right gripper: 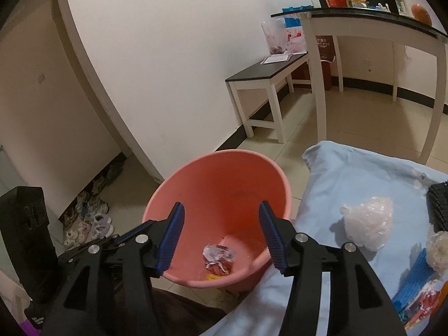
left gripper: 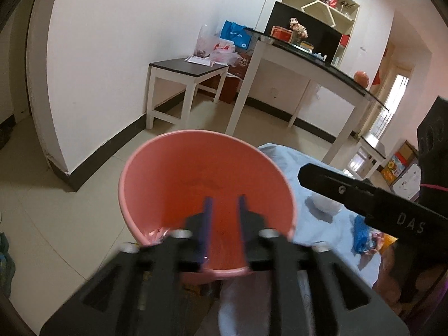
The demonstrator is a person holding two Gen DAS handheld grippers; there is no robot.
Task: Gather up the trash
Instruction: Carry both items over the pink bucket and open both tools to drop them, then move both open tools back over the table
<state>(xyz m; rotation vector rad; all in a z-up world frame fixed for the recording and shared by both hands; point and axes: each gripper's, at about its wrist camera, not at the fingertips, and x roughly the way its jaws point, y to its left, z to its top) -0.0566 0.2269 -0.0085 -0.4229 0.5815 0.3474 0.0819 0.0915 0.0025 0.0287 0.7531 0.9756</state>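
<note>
Two grippers meet at one pink bucket (right gripper: 224,196). From the right wrist camera, the right gripper (right gripper: 221,238) hangs over its mouth with jaws spread wide and nothing between them; crumpled wrappers (right gripper: 218,260) lie on the bucket floor. The left gripper (left gripper: 224,210) has its jaws drawn close, clamped on the bucket's near rim. At 3 o'clock, a clear plastic wad (right gripper: 366,221) rests on the blue sheet (right gripper: 336,173)
</note>
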